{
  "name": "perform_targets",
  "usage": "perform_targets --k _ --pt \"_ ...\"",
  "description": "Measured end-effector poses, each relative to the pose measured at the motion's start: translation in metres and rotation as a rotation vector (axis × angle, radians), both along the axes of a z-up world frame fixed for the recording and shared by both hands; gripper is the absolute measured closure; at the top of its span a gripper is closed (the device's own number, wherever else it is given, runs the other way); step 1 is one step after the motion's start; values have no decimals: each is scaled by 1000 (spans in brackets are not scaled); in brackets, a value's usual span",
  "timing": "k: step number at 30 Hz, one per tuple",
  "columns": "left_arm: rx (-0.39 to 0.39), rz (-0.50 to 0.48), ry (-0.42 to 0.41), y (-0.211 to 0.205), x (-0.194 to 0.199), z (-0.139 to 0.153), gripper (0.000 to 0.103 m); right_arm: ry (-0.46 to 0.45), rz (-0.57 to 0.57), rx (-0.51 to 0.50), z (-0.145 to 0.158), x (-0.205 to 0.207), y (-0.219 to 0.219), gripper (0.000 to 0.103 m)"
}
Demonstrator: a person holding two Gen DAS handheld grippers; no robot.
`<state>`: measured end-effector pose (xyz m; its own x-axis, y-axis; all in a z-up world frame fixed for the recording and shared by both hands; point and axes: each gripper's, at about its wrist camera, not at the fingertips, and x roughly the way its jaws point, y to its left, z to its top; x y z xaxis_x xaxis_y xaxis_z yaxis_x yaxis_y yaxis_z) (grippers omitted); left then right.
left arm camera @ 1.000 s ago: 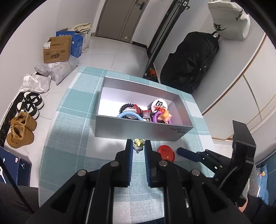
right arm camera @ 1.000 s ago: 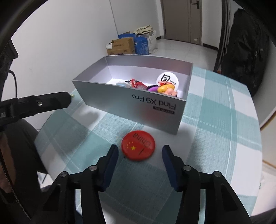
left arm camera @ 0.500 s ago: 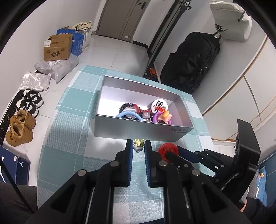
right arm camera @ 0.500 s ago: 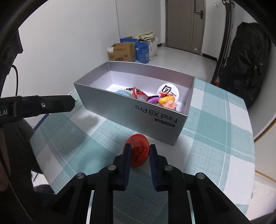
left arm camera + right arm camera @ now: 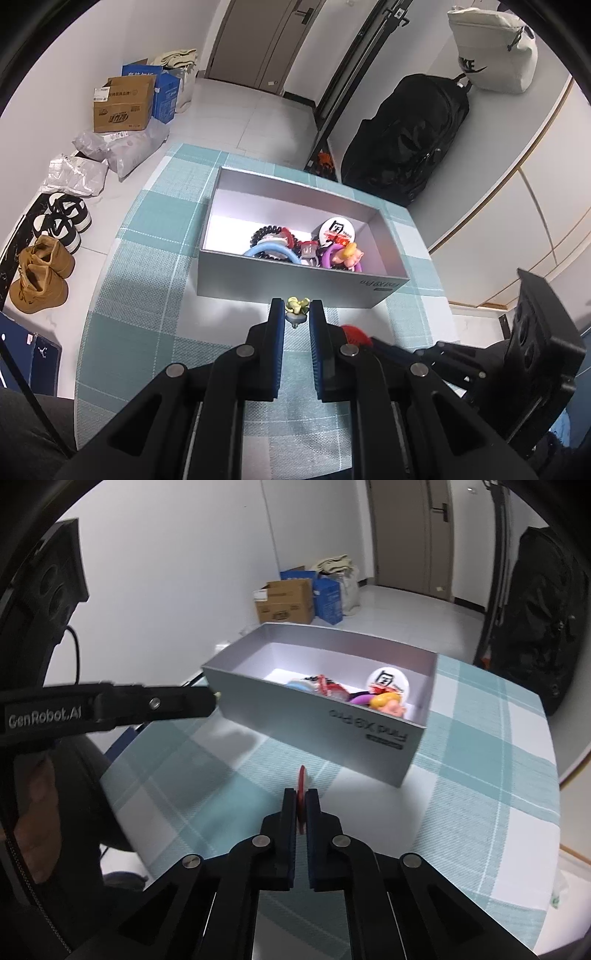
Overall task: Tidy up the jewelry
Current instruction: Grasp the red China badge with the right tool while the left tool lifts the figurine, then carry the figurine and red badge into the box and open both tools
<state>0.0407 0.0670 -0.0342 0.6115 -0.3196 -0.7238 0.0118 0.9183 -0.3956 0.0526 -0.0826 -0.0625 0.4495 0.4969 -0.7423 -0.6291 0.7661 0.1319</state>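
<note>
Red badge [image 5: 302,788] is pinched edge-on by the right gripper [image 5: 302,805] above the checked cloth [image 5: 480,794]. Near the grey box [image 5: 280,282], a small green trinket [image 5: 296,309] is clamped by the left gripper [image 5: 296,314].

Bright, even light; fisheye-warped edges.

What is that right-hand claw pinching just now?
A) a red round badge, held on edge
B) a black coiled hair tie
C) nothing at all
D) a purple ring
A: the right gripper is shut on the red badge, which stands edge-on between its fingers in front of the grey box.
</note>
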Motion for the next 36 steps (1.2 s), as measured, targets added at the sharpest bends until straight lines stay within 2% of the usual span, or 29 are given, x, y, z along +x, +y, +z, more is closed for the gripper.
perform_targets --k 8,18,36 --pt "-18 -5 -15 0 1 4 94 46 -27 96 9 7 -10 100" --pt "-17 -16 -19 -7 16 14 94 -6 -37 203 50 12 -22 100" --pt "-15 -41 7 -9 66 20 94 -14 -75 273 77 72 -13 100"
